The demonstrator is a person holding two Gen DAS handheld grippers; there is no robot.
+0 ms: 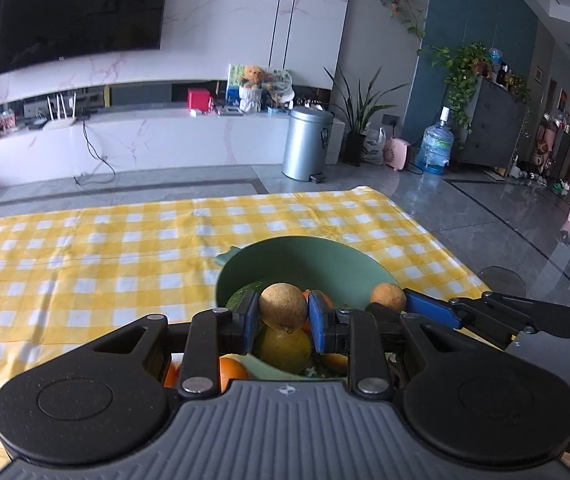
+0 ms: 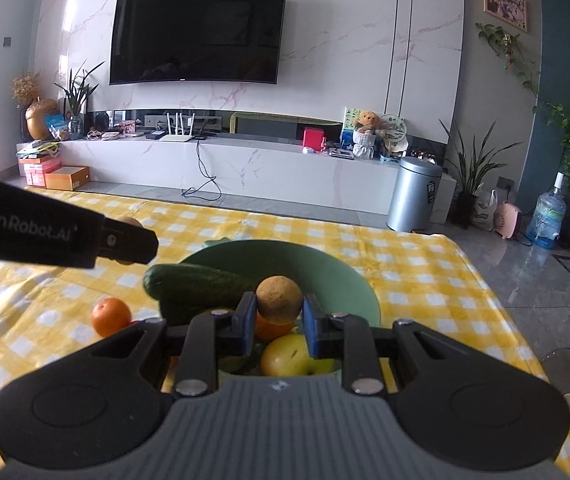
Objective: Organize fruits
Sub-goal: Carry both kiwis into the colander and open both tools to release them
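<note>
Left wrist view: left hand-held gripper (image 1: pixel 283 320) clamped on brown round fruit (image 1: pixel 283 306), blue pads touching both sides, above green bowl (image 1: pixel 305 258) near right edge of yellow-checked surface (image 1: pixel 85 264). Right wrist view: right hand-held gripper (image 2: pixel 277 322) pinching second brown fruit (image 2: pixel 279 299) over same bowl; cucumber (image 2: pixel 193 284) leaning on bowl rim, yellow apple (image 2: pixel 291 356) inside, orange (image 2: pixel 111 317) on surface just beside bowl, left side

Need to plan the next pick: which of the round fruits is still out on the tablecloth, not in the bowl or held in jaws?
The bright orange, lying alone on the yellow checked cloth left of the green bowl.
</note>
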